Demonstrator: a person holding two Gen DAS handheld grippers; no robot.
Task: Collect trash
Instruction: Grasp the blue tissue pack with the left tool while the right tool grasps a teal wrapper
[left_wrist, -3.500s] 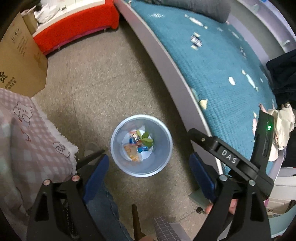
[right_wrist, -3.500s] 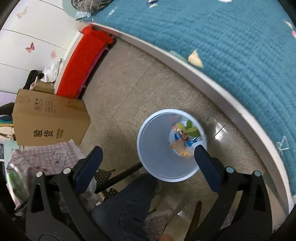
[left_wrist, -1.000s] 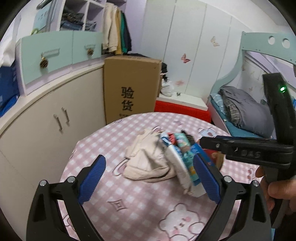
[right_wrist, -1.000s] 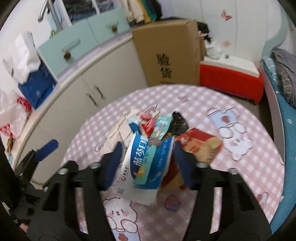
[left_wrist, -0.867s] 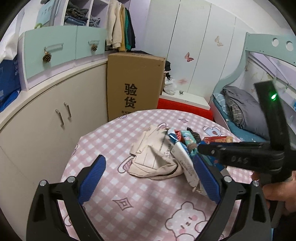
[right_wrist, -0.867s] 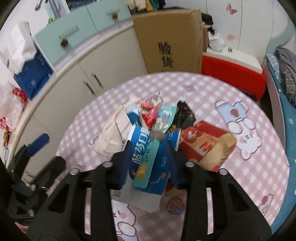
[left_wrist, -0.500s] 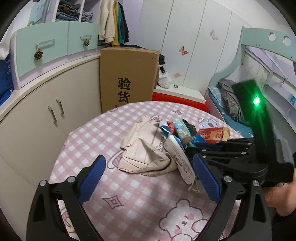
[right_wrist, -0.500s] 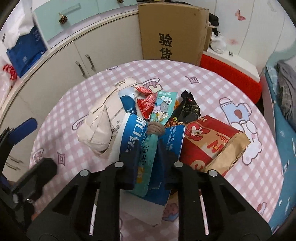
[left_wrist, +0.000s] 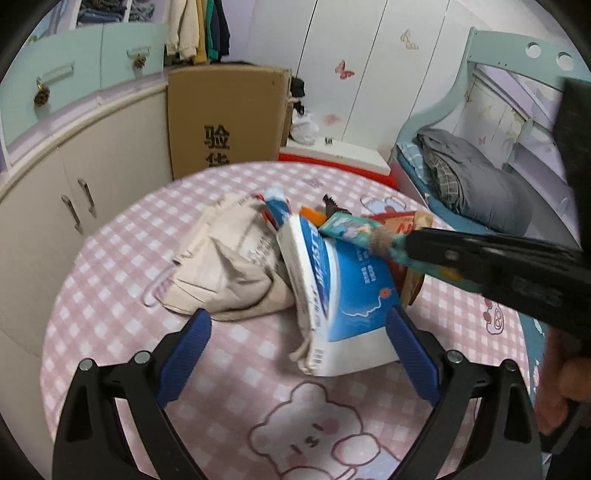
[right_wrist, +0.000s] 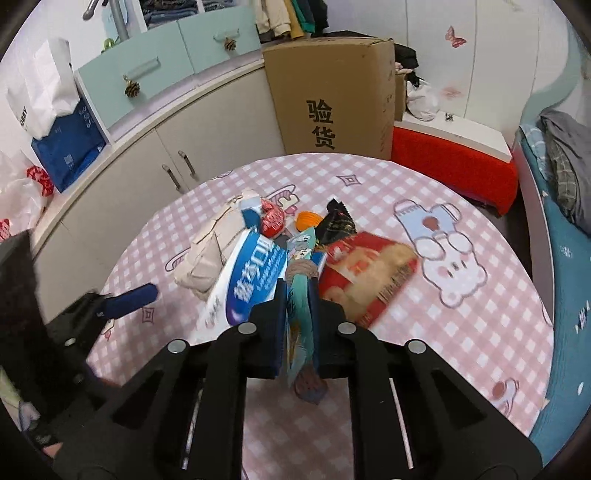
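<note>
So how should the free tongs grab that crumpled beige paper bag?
Pinch the raised crumpled fold on the beige paper bag, coming from its open near-left side with the left tongs. The blue-and-white packet leans against its right side.

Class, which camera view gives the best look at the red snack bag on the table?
The right wrist view: the red snack bag lies almost fully exposed beside the right gripper. In the left wrist view only its top edge shows behind other trash.

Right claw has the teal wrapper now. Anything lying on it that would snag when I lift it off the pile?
Nothing visible lies on the teal wrapper; it sits atop the pile, over the blue-and-white bag, with the right claw shut on it.
</note>
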